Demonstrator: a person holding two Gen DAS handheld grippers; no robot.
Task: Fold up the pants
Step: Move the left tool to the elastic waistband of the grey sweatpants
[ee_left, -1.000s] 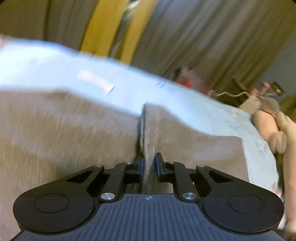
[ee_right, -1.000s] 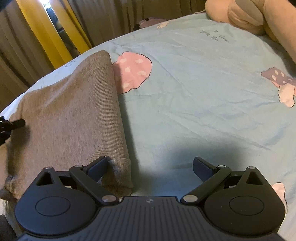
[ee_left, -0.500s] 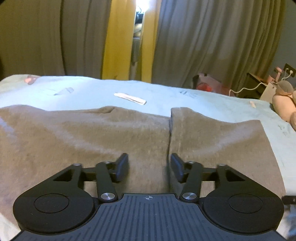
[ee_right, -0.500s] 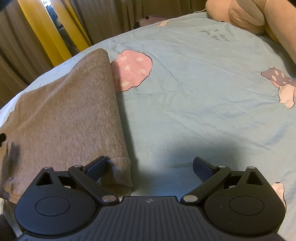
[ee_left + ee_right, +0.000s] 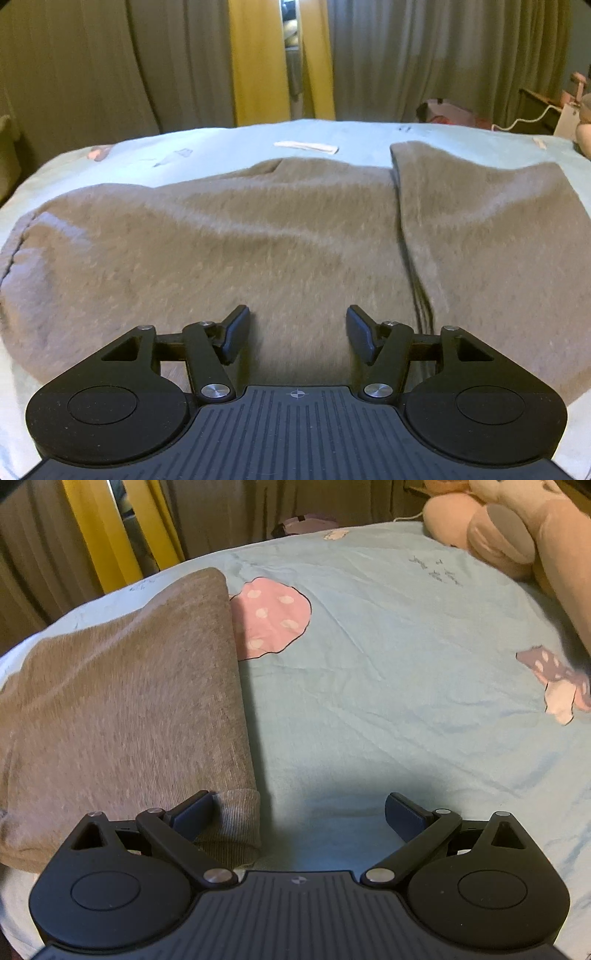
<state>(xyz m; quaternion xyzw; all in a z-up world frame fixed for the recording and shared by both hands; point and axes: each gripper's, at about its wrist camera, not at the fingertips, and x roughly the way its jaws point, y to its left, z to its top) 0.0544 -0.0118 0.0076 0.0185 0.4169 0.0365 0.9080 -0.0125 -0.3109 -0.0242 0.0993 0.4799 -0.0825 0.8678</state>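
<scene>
Grey-brown knit pants (image 5: 258, 240) lie on a light blue bed sheet (image 5: 221, 147), with a folded layer (image 5: 498, 221) lying over them at the right. My left gripper (image 5: 297, 332) is open and empty, low over the pants. In the right wrist view the folded pants (image 5: 129, 701) lie at the left, their ribbed cuff (image 5: 236, 819) nearest. My right gripper (image 5: 299, 812) is open and empty. Its left finger (image 5: 194, 814) rests over the cuff and its right finger (image 5: 404, 812) is over bare sheet.
The sheet (image 5: 406, 701) has mushroom prints (image 5: 269, 616). A pink plush toy (image 5: 517, 535) lies at the far right. Grey and yellow curtains (image 5: 273, 62) hang behind the bed. A small white strip (image 5: 306, 146) lies on the sheet beyond the pants.
My left gripper let go of the pants' fold, opened wide and swung left. My right gripper stayed open by the cuff and barely moved.
</scene>
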